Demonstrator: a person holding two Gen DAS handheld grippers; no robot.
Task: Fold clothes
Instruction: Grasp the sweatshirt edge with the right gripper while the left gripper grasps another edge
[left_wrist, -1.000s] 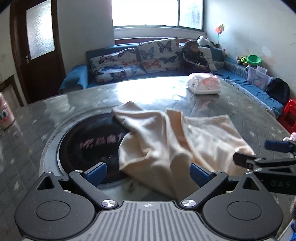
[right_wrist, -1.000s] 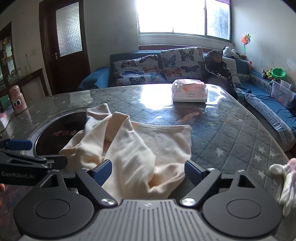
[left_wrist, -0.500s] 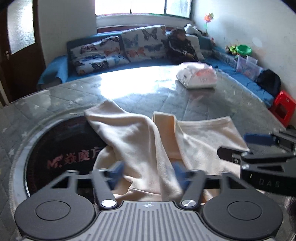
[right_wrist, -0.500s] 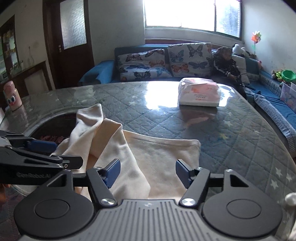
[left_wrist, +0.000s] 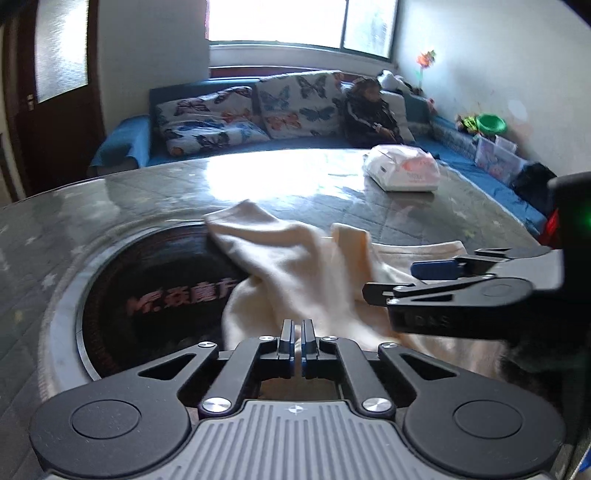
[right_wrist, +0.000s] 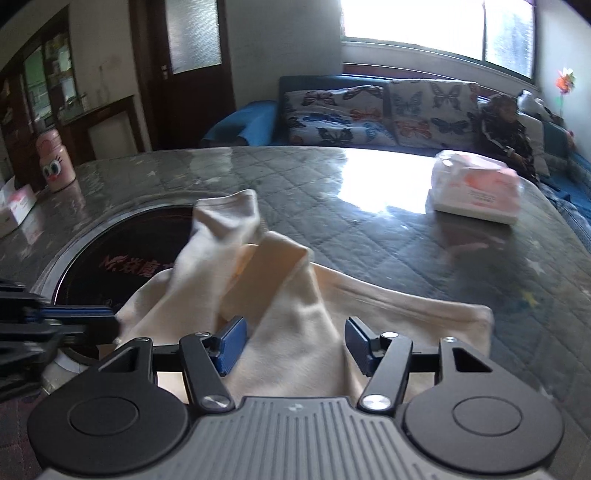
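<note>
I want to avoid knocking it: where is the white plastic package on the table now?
The white plastic package lies on the table's far right side in both wrist views, beyond the cream garment and apart from it, near the sofa.

A cream garment (right_wrist: 303, 325) lies on a grey quilted surface (right_wrist: 369, 236) with pale stars. Butterfly-print cushions (right_wrist: 376, 107) sit on a blue sofa (right_wrist: 255, 122). A pink bottle (right_wrist: 54, 166) has cartoon eyes.
</note>
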